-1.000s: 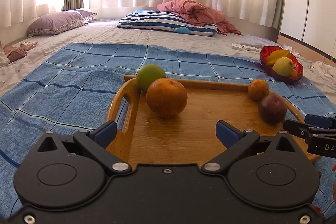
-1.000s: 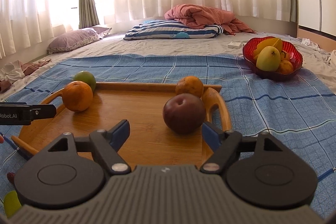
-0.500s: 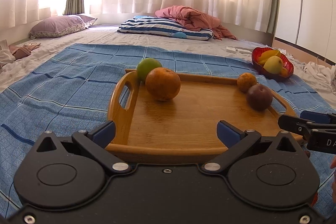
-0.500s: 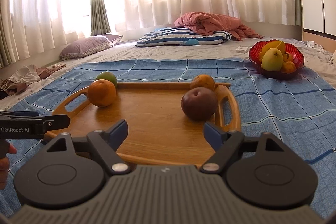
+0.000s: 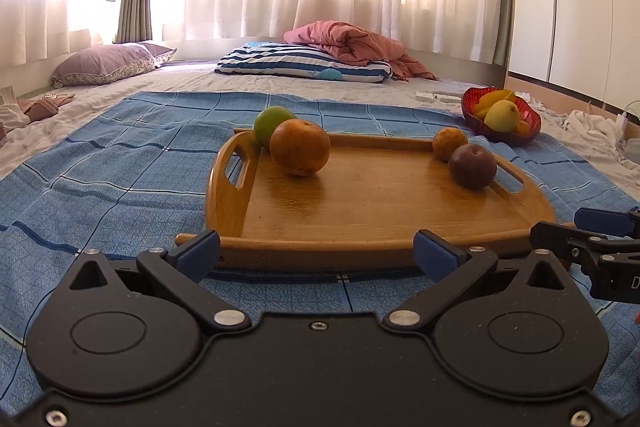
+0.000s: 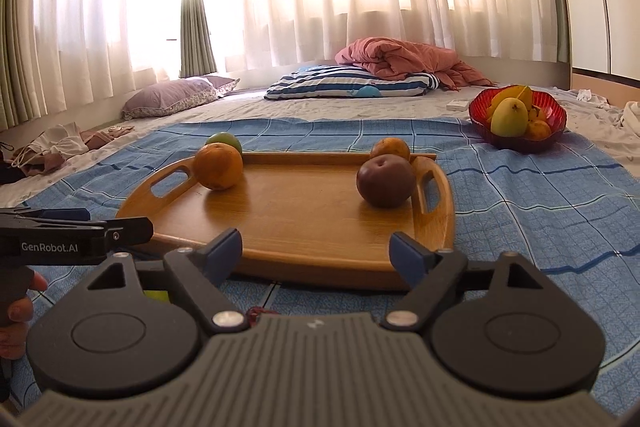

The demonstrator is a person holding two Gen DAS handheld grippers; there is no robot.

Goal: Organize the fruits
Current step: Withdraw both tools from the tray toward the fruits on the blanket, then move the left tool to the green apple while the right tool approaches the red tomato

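Observation:
A wooden tray [image 5: 360,211] [image 6: 304,223] lies on a blue checked blanket. On it sit a large orange [image 5: 300,152] [image 6: 218,166] and a dark red plum [image 5: 472,166] [image 6: 385,180]. A green fruit [image 5: 273,123] [image 6: 224,140] and a small orange [image 5: 450,143] [image 6: 390,149] sit at the tray's far edge. My left gripper [image 5: 316,253] is open and empty, just short of the tray's near edge. My right gripper [image 6: 316,251] is open and empty at the near edge too. A red bowl [image 5: 500,115] [image 6: 518,121] of fruit stands far right.
Striped pillow with a pink quilt [image 5: 304,65] lies at the back, a purple pillow [image 5: 104,63] back left. Clothes [image 6: 60,147] lie at the left edge. A yellow-green object [image 6: 154,295] shows under my right gripper. Curtains line the far wall.
Both grippers have pulled back from over the tray to just before its near edge. The fruits have not moved. Both stay open.

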